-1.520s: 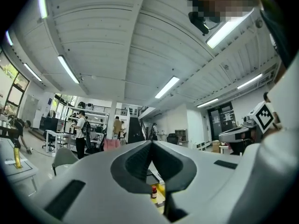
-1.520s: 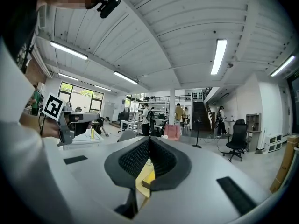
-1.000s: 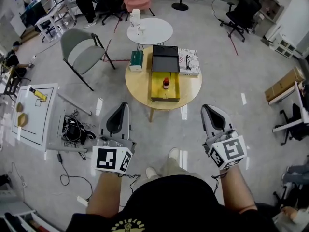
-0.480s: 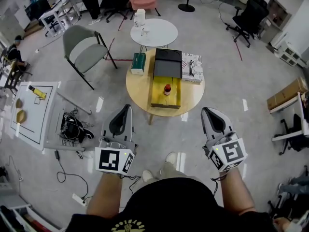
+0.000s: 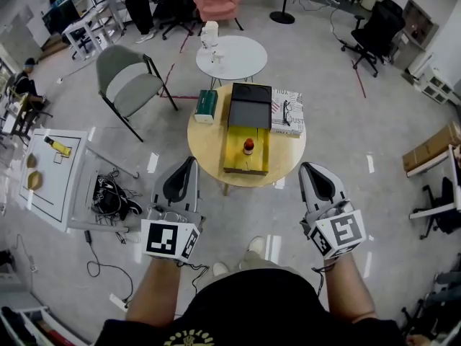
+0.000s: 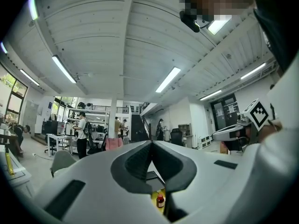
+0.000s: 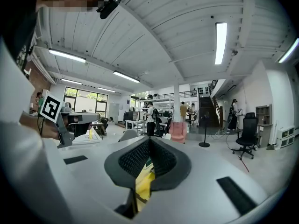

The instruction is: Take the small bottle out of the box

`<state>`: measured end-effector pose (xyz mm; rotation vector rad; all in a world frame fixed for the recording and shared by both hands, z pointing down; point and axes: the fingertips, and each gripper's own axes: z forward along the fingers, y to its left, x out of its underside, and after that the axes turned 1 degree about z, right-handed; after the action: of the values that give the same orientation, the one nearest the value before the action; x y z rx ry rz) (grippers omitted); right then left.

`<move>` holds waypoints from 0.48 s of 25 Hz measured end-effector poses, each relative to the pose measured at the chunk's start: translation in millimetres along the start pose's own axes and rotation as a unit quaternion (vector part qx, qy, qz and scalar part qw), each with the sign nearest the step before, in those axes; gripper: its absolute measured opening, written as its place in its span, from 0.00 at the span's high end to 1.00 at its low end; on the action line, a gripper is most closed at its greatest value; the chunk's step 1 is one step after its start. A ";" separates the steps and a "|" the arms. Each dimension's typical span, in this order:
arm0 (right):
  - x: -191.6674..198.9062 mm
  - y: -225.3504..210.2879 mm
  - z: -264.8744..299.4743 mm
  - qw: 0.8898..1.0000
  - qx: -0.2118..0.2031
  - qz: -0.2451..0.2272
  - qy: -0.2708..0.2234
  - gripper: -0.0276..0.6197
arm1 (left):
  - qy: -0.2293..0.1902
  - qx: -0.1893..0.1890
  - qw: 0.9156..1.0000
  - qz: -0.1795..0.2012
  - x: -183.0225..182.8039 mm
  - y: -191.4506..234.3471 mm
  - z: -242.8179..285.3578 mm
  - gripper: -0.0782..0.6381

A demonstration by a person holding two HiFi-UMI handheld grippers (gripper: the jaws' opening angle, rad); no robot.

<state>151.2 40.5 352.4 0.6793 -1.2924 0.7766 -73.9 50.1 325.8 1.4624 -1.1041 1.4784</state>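
The small bottle (image 5: pixel 248 146), dark with a red cap, stands upright in the open yellow box (image 5: pixel 246 161) on the round wooden table (image 5: pixel 209 139). The box's black lid (image 5: pixel 249 105) stands open behind it. My left gripper (image 5: pixel 189 161) and right gripper (image 5: pixel 306 167) are held level over the floor, short of the table's near edge, both shut with nothing in them. In the left gripper view the bottle (image 6: pixel 160 200) shows below the closed jaws of the left gripper (image 6: pixel 151 143). In the right gripper view the yellow box (image 7: pixel 144 185) shows under the right gripper (image 7: pixel 149 140).
A green tissue box (image 5: pixel 205 96) and a white box with glasses (image 5: pixel 287 112) also lie on the wooden table. Behind it stands a small white round table (image 5: pixel 231 56). A grey chair (image 5: pixel 130 85) is at the left, with cables (image 5: pixel 108 193) on the floor nearby.
Both grippers and the person have moved forward toward the wooden table, which sits lower and nearer in the head view. Both grippers stay shut.
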 end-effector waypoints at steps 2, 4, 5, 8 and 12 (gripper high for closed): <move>-0.9 -8.9 3.2 1.000 0.001 0.004 -0.001 0.94 | 0.004 0.000 1.000 -0.004 1.6 0.3 10.2 0.87; -1.9 -16.8 6.1 1.000 0.002 0.006 -0.002 0.94 | 0.003 -0.002 1.000 -0.008 -1.3 1.4 19.0 0.87; -2.8 -20.2 7.5 1.000 0.001 0.007 -0.003 0.93 | 0.002 -0.002 1.000 -0.008 -4.2 1.3 22.9 0.87; -3.8 -28.4 10.6 1.000 -0.003 0.007 -0.003 0.93 | 0.000 -0.004 1.000 -0.005 -9.5 -2.7 31.3 0.87; -7.4 -42.2 15.7 1.000 -0.012 0.007 -0.008 0.94 | 0.001 -0.011 1.000 -0.004 -12.9 -6.8 44.0 0.87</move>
<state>175.9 2.5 347.0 0.6593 -1.3208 0.7670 -52.2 11.5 311.9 1.4482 -1.1098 1.4573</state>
